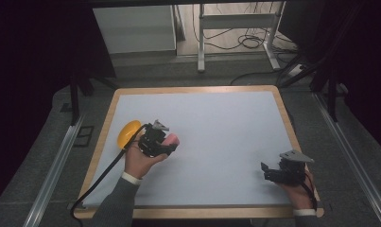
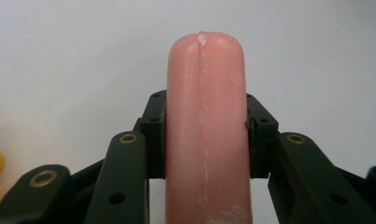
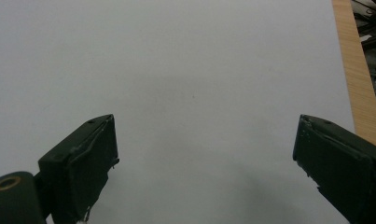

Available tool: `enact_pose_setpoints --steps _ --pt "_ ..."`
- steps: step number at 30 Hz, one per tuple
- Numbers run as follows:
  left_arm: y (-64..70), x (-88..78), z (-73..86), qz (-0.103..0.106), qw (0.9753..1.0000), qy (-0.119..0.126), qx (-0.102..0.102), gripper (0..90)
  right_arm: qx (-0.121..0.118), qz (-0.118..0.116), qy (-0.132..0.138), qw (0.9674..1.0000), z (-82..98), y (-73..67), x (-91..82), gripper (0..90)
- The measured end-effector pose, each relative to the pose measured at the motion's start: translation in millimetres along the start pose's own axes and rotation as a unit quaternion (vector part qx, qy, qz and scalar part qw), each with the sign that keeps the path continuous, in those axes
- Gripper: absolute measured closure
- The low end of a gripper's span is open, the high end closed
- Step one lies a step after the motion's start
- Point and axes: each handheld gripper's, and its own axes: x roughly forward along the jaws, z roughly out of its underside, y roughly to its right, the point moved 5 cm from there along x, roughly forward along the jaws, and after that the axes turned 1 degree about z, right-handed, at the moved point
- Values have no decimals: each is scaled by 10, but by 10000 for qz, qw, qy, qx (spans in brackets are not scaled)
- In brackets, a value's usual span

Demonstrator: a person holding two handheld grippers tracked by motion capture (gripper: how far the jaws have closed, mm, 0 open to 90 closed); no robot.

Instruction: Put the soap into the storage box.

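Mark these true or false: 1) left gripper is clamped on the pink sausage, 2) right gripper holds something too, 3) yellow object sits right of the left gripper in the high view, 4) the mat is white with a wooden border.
1) True. The left gripper has its jaws pressed on both sides of the pink sausage.
2) False. The right gripper has its jaws wide apart, with bare mat between them.
3) False. The yellow object lies to the left of the left gripper.
4) True. The white mat sits on a table with a wooden border.
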Motion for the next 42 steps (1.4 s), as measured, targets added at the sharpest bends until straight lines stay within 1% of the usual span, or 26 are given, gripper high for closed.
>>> enact_pose_setpoints --steps 19,29,35,42 --pt "-311 -235 58 -312 9992 105 -212 599 -15 8 -30 10000 7 -6 7 63" --pt "-432 -334 89 -398 9987 124 -291 599 -6 25 -15 10000 3 -6 3 63" --pt "-510 -427 79 -401 9981 239 -392 599 -6 30 -20 10000 4 -6 4 63" --pt "-582 -478 84 -454 9976 242 -463 599 -4 33 -10 10000 4 -2 0 63"
